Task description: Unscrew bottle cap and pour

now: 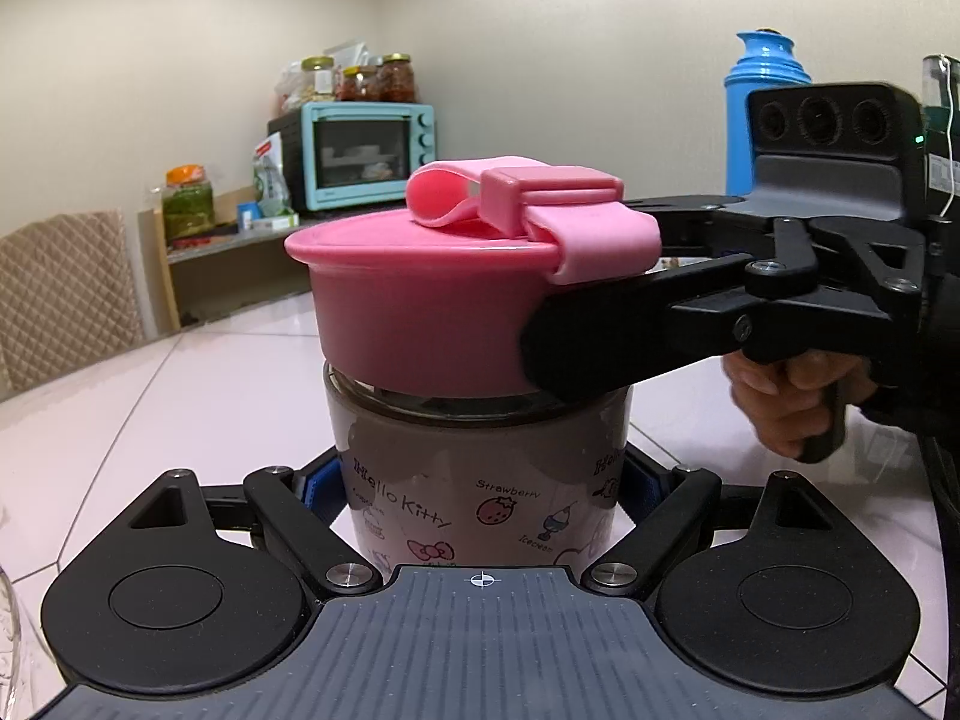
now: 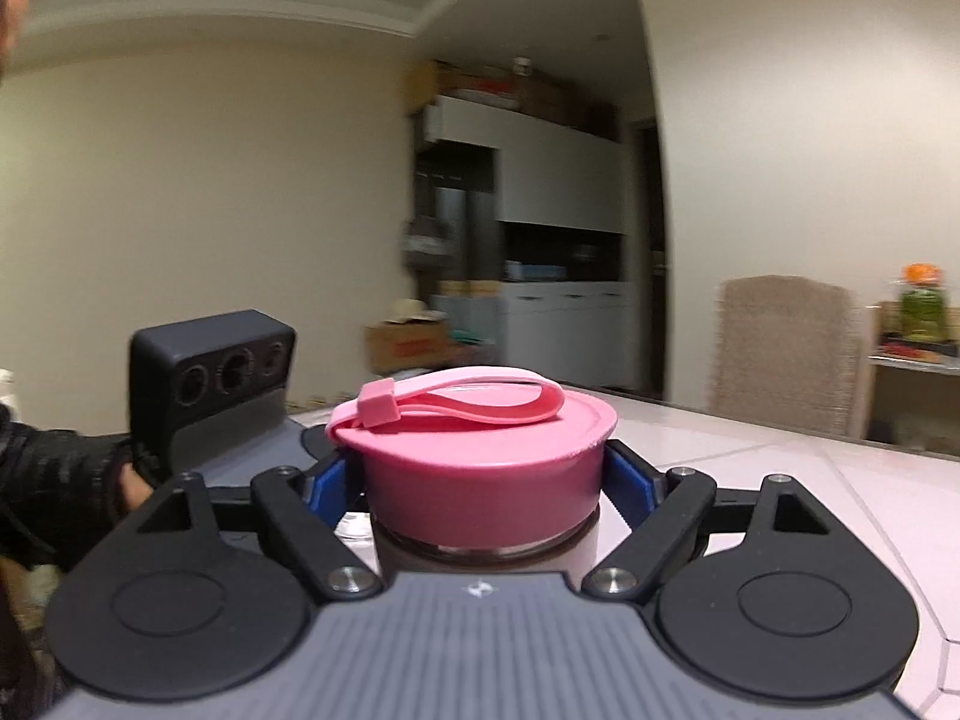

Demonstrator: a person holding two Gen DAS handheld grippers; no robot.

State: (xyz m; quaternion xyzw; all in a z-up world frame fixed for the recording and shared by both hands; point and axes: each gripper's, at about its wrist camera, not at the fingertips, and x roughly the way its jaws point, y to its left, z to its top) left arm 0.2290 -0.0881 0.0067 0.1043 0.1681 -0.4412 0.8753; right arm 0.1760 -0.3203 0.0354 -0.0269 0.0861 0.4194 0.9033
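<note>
A glass bottle (image 1: 480, 480) with Hello Kitty prints and a dark drink inside stands upright on the white table (image 1: 180, 396). It has a wide pink cap (image 1: 420, 312) with a pink strap loop on top. My left gripper (image 1: 483, 492) is shut on the bottle's body, blue pads on both sides. My right gripper (image 2: 483, 480) is shut on the pink cap (image 2: 480, 468) from the side. In the left wrist view its black finger (image 1: 576, 354) lies across the cap's right side.
A blue thermos (image 1: 765, 114) stands at the back right. A teal toaster oven (image 1: 366, 153) with jars on top sits on a far shelf. A padded chair (image 2: 792, 354) stands at the table's edge. A glass rim (image 1: 9, 648) shows at the far left.
</note>
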